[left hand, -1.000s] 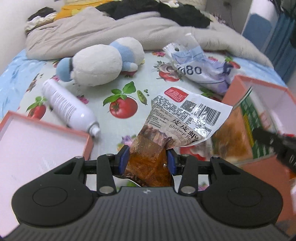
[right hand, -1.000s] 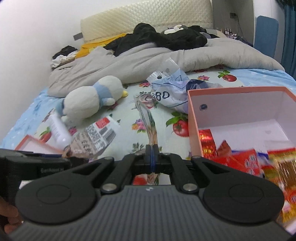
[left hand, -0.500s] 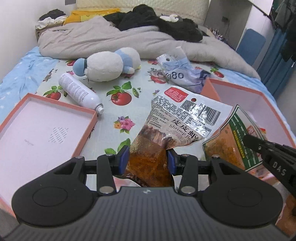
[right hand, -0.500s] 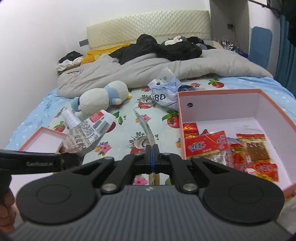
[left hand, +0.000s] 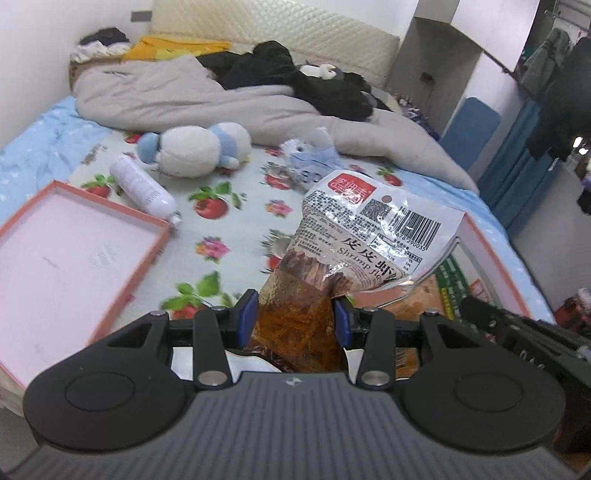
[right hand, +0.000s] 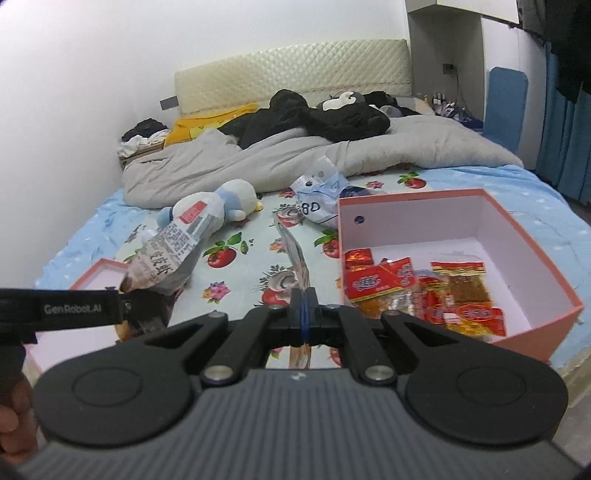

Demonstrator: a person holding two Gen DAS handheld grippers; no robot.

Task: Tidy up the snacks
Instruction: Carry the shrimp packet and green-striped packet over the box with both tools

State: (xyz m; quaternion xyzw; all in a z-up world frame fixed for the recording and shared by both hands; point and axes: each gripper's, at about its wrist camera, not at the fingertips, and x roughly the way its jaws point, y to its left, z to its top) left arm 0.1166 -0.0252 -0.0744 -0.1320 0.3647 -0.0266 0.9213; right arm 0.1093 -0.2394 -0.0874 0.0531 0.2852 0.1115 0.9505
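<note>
Left wrist view: the left gripper (left hand: 294,320) has its jaws clamped on the lower, orange-brown end of a shrimp snack bag (left hand: 354,243), which stands up above a bed (left hand: 236,206) covered in a tomato-and-flower sheet. A shallow pink box lid (left hand: 70,251) lies at the left, with a white bottle (left hand: 142,184) just beyond its far corner and a plush toy (left hand: 195,149) farther back. A crumpled blue-and-white plastic bag (left hand: 314,162) sits behind the snack bag. A grey duvet (left hand: 207,99) and black clothes (left hand: 306,81) are piled toward the padded headboard (left hand: 258,29). At the right, the pink box (left hand: 484,254) is mostly hidden by the snack bag, and the other gripper's black body comes in from the lower right, blurred. A blue curtain (left hand: 517,177) hangs at the right wall.

Right wrist view: the right gripper (right hand: 303,314) has its jaws pinched tight on a thin packet (right hand: 295,254) seen edge-on, held above the sheet. This view shows the pink box (right hand: 524,236) fully open, with red and orange snack packs (right hand: 417,291) lying along its near side. The shrimp snack bag (right hand: 173,247) shows at the left, held by the left gripper's black arm. A hand (right hand: 14,417) is at the lower left edge.
</note>
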